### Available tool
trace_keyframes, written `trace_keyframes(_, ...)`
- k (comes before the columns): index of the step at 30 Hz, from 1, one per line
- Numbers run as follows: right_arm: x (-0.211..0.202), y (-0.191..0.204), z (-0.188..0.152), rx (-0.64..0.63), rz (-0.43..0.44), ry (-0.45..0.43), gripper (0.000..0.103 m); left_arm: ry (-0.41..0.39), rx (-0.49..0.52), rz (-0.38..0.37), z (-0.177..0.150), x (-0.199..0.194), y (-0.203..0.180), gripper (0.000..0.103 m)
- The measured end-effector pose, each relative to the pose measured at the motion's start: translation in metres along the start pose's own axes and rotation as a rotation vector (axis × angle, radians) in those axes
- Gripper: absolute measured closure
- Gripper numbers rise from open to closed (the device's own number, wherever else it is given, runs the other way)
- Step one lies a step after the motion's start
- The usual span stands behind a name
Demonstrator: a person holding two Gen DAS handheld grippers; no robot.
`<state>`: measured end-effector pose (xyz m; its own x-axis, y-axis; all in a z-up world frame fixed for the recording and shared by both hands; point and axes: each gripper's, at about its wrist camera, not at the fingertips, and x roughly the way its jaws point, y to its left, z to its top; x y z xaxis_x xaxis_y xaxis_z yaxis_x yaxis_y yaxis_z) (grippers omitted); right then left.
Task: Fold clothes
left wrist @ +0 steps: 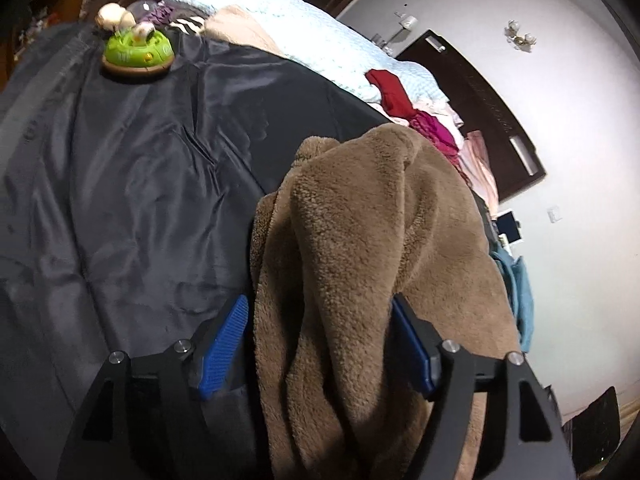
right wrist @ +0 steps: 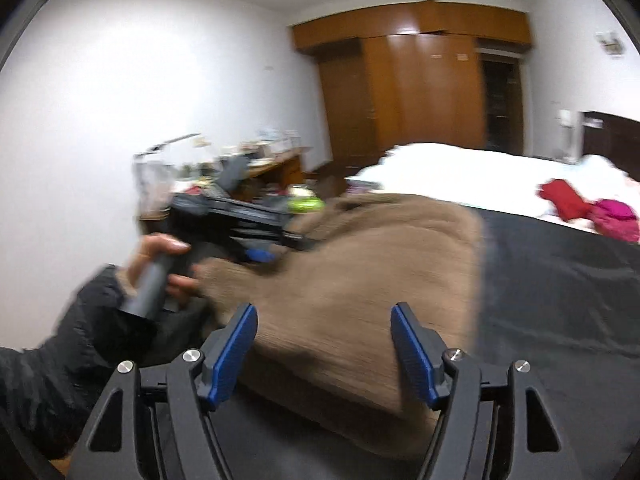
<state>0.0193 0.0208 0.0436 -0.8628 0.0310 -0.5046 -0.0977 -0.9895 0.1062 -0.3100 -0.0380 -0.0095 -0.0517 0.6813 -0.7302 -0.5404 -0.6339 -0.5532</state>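
Brown fleece garment: it is lying bunched on the dark bedspread, filling the lower middle and right of the left wrist view; in the right wrist view it is sprawling across the centre of the frame, blurred.
Left gripper: its blue pads are standing spread, with the fleece bulging up between them; the pads are not looking pressed into the cloth, so I judge it is not pinching anything.
Right gripper: its jaws are also standing spread at the bottom of its own view, the near edge of the fleece lying between and beyond them without being clamped.
Person's hand: at the left of the right wrist view it is gripping the handle of the other tool, whose tip is reaching the far left side of the garment.
Done so far: the fleece seems gathered into a rough heap with thick creases; whether that counts as a fold I cannot tell.
Left to do: I judge flattening and squaring this piece is remaining, and the red garment and the magenta garment at the upper right are sitting crumpled on the white blanket.
Other things: a green toy is resting at the upper left of the bedspread, well apart from the fleece.
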Motion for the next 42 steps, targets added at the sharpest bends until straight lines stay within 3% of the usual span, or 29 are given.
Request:
trace_keyframes(4, -0.001, -0.026, -0.011, 0.046, -0.107, 0.023, 0.032, -0.067, 0.067, 0.039, -0.008, -0.032, -0.030, 0.027)
trace_keyframes(8, 0.001, -0.050, -0.016, 0.138, -0.109, 0.046, 0.032, -0.109, 0.153, 0.042, -0.024, -0.058, -0.073, 0.027)
trace_keyframes(13, 0.001, -0.049, -0.023, 0.112, -0.127, 0.069, 0.031, -0.048, 0.224, 0.033, -0.058, -0.041, -0.105, 0.027)
trace_keyframes(17, 0.001, -0.044, -0.030, 0.083, -0.143, 0.122, 0.026, -0.016, 0.237, 0.109, -0.083, -0.024, -0.096, 0.027)
trace_keyframes(29, 0.044, -0.027, -0.071, -0.082, -0.174, 0.366, 0.025, -0.044, 0.188, 0.092, -0.108, -0.023, -0.065, 0.029)
trace_keyframes(37, -0.015, -0.028, -0.039, -0.063, -0.176, 0.153, 0.025, -0.067, 0.193, 0.111, -0.111, -0.022, -0.068, 0.029)
trace_keyframes(42, -0.026, -0.026, -0.011, -0.003, -0.067, 0.058, 0.025, -0.075, 0.183, 0.098, -0.113, -0.022, -0.065, 0.029)
